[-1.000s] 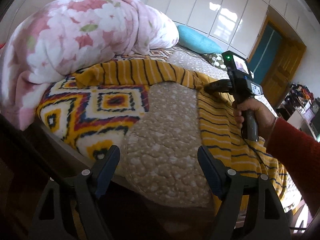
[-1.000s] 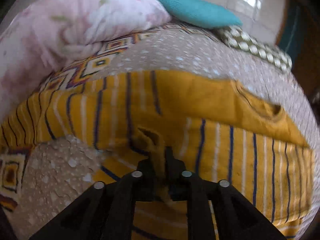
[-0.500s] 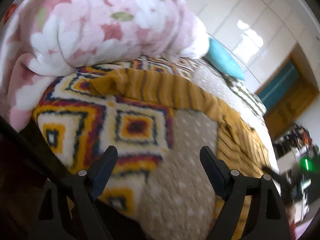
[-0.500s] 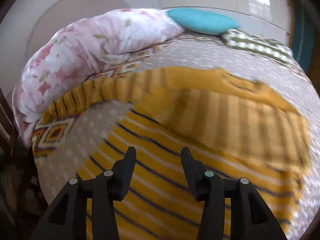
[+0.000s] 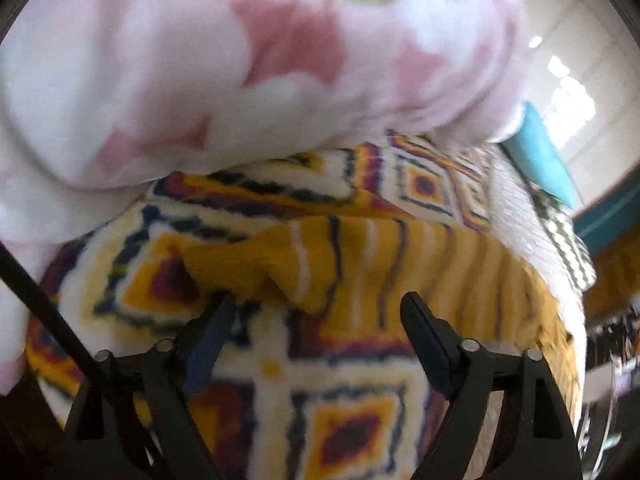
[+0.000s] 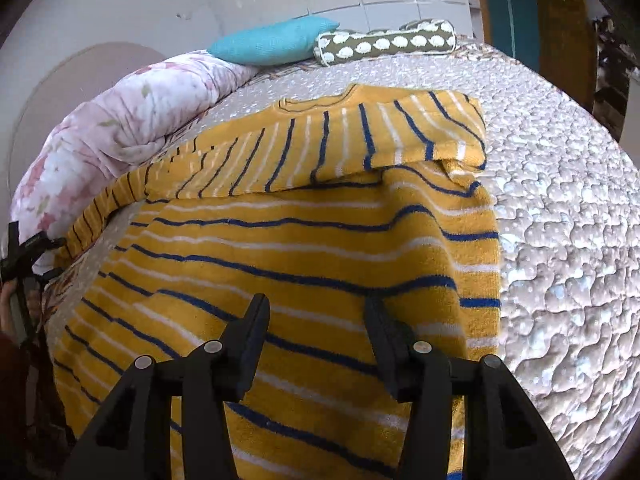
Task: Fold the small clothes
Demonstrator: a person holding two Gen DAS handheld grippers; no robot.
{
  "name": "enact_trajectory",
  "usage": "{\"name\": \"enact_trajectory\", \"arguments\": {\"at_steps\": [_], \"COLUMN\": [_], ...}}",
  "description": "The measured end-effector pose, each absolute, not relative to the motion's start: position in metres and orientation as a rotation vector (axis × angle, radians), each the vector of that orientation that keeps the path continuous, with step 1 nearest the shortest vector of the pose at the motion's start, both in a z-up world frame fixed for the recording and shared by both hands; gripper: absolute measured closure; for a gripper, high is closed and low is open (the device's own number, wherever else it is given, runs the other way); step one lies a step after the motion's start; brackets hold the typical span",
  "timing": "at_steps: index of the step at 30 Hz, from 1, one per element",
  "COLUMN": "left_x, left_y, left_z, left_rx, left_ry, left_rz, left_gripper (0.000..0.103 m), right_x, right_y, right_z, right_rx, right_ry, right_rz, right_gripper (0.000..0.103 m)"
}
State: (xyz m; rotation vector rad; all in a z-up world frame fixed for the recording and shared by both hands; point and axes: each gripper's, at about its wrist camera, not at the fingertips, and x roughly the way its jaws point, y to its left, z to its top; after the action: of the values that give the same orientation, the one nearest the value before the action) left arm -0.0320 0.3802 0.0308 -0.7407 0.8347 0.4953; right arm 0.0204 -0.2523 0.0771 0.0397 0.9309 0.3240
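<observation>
A yellow sweater (image 6: 304, 248) with blue and white stripes lies flat on the bed, one sleeve (image 6: 360, 140) folded across its chest. My right gripper (image 6: 318, 316) hovers over the sweater's lower body, open, with nothing between its fingers. The other sleeve (image 5: 360, 264) stretches out over a patterned blanket. Its cuff (image 5: 236, 264) lies just ahead of my left gripper (image 5: 316, 316). The left jaws are closing. The cuff's lower edge reaches the gap between the tips, and the pads do not press on it.
A pink floral quilt (image 5: 240, 60) is heaped right behind the cuff. Under the sleeve lies a geometric fleece blanket (image 5: 340, 420). A beige quilted bedspread (image 6: 560, 220) covers the bed's right side. A teal pillow (image 6: 272, 44) and a spotted bolster (image 6: 384, 42) sit at the head.
My right gripper let go of the pinched sweater fabric, opened and drew back; the sleeve now lies folded across the chest. My left gripper swung over to the other sleeve's cuff, jaws narrower.
</observation>
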Motion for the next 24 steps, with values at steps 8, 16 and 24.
{"name": "enact_trajectory", "arguments": {"at_steps": [8,16,24], "left_x": [-0.056,-0.075,-0.071], "left_y": [0.370,0.359,0.359], "left_z": [0.147,0.194,0.083], "left_rx": [-0.401,-0.356,-0.817], "left_ry": [0.616,0.574,0.706], "left_rz": [0.636,0.588,0.346], "left_gripper": [0.103,0.030,0.016], "right_x": [0.020,0.017,0.014], "right_y": [-0.244,-0.239,-0.232], "right_z": [0.071,0.070,0.069], "right_rx": [-0.023,-0.007,-0.009], "right_ry": [0.904,0.893,0.887], "right_rz": [0.304,0.305,0.296], "right_gripper": [0.049,0.048,0.046]}}
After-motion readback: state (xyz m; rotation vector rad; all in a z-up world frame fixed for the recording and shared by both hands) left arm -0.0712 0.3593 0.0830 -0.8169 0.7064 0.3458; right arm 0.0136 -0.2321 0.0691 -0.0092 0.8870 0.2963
